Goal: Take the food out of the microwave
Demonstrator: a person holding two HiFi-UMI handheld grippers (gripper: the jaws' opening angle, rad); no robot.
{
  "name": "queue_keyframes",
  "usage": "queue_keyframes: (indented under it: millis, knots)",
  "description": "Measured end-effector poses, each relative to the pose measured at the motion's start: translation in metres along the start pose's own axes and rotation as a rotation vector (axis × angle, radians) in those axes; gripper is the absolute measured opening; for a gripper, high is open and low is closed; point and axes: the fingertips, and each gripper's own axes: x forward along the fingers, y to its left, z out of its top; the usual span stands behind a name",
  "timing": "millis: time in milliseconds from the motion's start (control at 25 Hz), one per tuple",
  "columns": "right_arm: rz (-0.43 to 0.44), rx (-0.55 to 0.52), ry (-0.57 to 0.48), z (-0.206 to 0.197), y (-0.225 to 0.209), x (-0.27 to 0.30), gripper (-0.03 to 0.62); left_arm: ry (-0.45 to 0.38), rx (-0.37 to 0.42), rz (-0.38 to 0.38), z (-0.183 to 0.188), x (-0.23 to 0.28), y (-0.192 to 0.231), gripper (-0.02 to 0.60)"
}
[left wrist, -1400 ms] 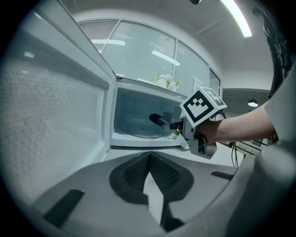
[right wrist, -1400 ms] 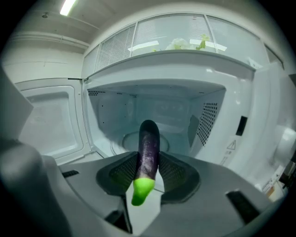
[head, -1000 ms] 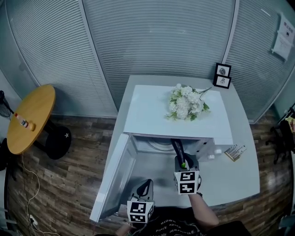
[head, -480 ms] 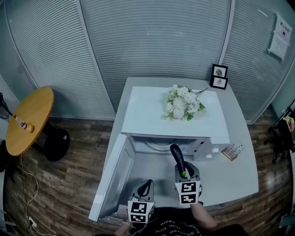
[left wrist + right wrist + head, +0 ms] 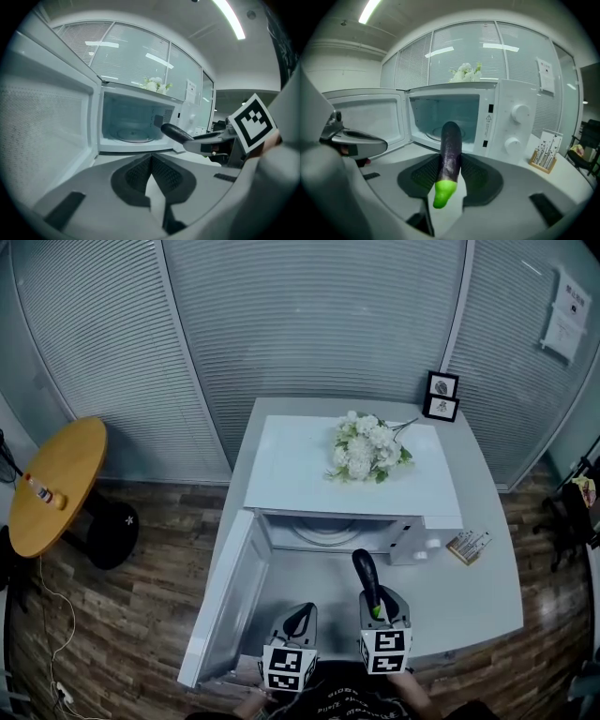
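Your right gripper (image 5: 450,174) clamps the eggplant (image 5: 451,149) between its 2 jaws, outside the open microwave (image 5: 508,123). Your left gripper (image 5: 150,174) is closed, empty.

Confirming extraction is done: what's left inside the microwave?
Only the bare turntable shows inside the microwave; the eggplant is outside, clamped in the right claw. The eggplant's tip covers the cavity's right edge.

Walls: glazed partitions (image 5: 309,324) fitted with closed horizontal blinds. A paper notice (image 5: 565,322) hangs on the right-hand panel.
Floor (image 5: 122,615): dark wood planks.
Furniture: grey worktop (image 5: 492,568) set against the partitions; round wooden side table (image 5: 56,484) standing apart at the left.
Lighting: one ceiling strip light (image 5: 228,18), switched on.
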Motion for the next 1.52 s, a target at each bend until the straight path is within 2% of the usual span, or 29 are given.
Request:
queue_keyframes:
  millis: [280,760,1520]
  knots:
    - [0.017,0.023,-0.065,-0.003,0.000,-0.020,0.143,-0.021,0.014,-0.011,0.003,0.000,-0.010,0.008]
    - [-0.006,0.059,-0.058,-0.017,-0.007,-0.034,0.143,-0.026,0.028,-0.028,0.003,0.004,-0.017,0.008]
    - [0.007,0.045,-0.058,-0.015,-0.002,-0.031,0.140,-0.016,0.006,-0.027,0.003,0.004,-0.011,0.008]
